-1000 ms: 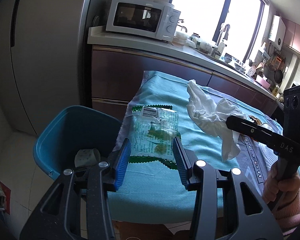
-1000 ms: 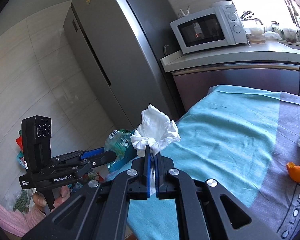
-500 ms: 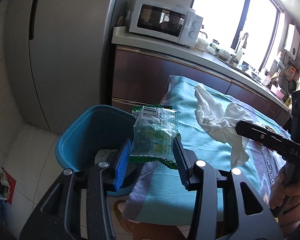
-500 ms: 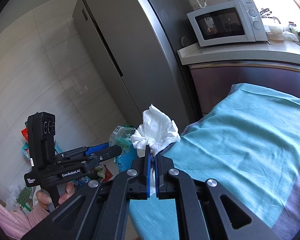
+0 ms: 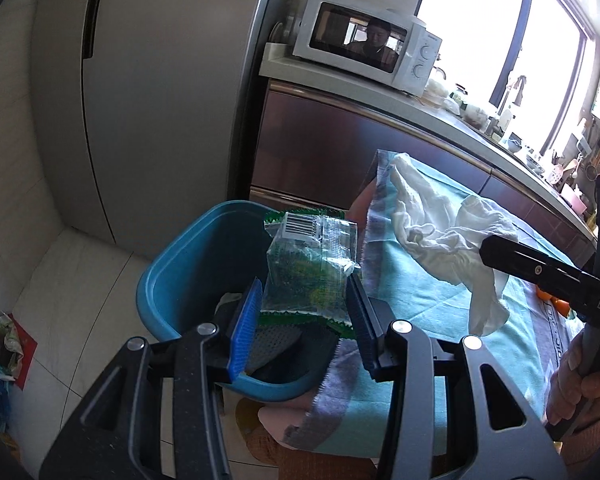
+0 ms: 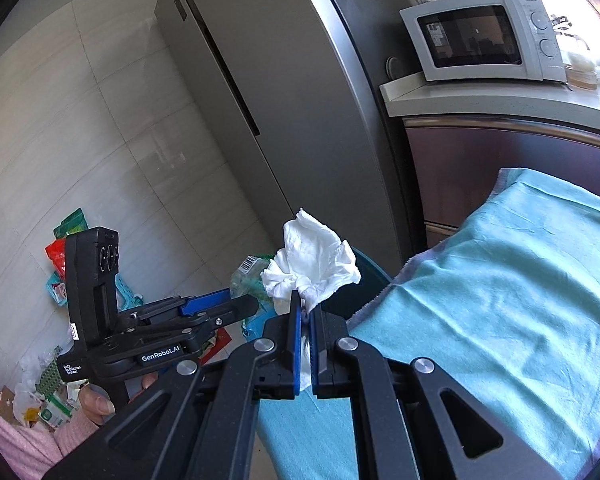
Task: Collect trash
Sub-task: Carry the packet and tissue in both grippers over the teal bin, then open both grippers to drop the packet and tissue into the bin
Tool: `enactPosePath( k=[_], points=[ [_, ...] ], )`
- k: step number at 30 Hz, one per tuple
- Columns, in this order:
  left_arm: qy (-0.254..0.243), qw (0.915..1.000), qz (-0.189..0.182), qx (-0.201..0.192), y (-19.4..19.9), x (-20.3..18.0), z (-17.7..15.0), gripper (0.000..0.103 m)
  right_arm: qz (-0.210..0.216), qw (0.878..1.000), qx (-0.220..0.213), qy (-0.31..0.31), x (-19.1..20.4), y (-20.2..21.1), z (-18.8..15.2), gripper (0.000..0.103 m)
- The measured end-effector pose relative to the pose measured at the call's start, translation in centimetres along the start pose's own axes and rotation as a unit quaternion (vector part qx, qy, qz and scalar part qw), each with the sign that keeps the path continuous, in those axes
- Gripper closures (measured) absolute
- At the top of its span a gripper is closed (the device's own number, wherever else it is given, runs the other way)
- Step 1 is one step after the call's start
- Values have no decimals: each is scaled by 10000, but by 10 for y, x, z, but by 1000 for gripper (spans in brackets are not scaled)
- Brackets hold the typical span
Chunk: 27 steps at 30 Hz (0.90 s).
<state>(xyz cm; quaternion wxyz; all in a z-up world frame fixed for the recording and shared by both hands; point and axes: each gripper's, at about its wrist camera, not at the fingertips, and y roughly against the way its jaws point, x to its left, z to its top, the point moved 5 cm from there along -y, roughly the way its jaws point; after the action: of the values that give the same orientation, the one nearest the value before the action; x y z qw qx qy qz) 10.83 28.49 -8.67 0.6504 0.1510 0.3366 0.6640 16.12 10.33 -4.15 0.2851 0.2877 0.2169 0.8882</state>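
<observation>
Both hands are carrying trash toward the blue bin (image 5: 188,264) at the end of the tabletop (image 5: 428,308), which is draped in a teal cloth. The left gripper (image 5: 304,316) is gripping a clear snack wrapper (image 5: 312,264) across its width, the jaws part-way closed on its two sides, and the wrapper is standing upright between them with its barcode end pointing away from the camera. It is hanging right over the bin's opening, where some paper is already lying at the bottom.

The right gripper (image 6: 305,320) is clamping a crumpled white tissue (image 6: 312,260), jaws squeezed tight on its lower end, the wad puffing out above the tips. In the left wrist view that tissue is riding above the cloth's edge, beside the bin rather than over it. So the left hand is the nearer one: its wrapper looks ready to drop straight down, while the tissue probably needs to travel further sideways toward the bin first.
</observation>
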Motion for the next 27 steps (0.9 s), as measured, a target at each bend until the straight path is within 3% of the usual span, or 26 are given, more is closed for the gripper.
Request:
enactPosePath(
  k=[27],
  points=[
    [289,9973,453,500,-63,30,-7,59,-41,9967,782,-192,-6,-79,3,100]
  ],
)
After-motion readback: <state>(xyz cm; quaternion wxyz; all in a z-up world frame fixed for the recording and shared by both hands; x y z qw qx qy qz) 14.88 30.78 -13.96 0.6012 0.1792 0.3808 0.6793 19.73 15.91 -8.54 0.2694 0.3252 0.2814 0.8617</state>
